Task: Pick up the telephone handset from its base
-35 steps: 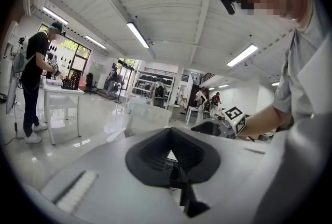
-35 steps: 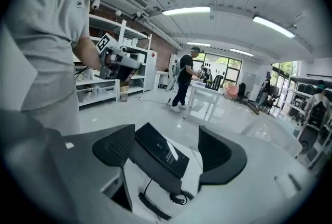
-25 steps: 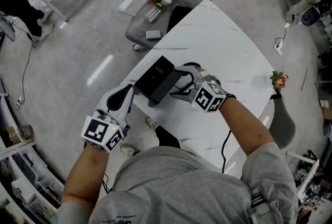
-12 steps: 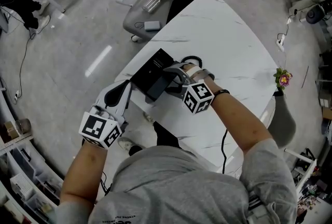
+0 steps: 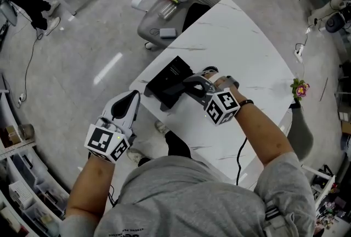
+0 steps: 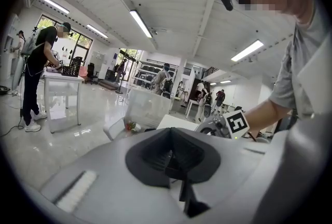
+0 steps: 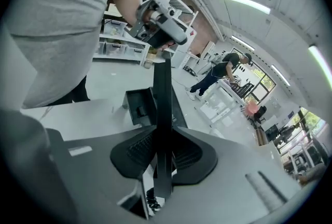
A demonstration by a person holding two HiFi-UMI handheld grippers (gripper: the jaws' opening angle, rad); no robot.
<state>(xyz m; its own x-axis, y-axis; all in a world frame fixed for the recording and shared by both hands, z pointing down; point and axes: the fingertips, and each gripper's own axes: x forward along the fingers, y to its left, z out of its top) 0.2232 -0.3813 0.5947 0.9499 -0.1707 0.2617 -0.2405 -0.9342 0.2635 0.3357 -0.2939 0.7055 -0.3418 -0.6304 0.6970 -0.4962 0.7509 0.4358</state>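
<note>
The right tongs (image 7: 162, 151) have just been closing on the slim black plastic handset (image 7: 162, 88). The left tongs (image 6: 174, 158) are clenched and empty. Held edge-on, the handset could twist loose, or its coiled black cord (image 5: 207, 70) could drag the black telephone base (image 5: 167, 77).

the right hand-held gripper (image 5: 189, 86) covers part of the handset (image 7: 162, 88) and its coiled cord (image 5: 208, 71).

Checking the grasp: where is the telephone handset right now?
The handset stands between the right gripper's jaws, which have just been closing on it, beside its base near the table's left edge in the head view.
</note>
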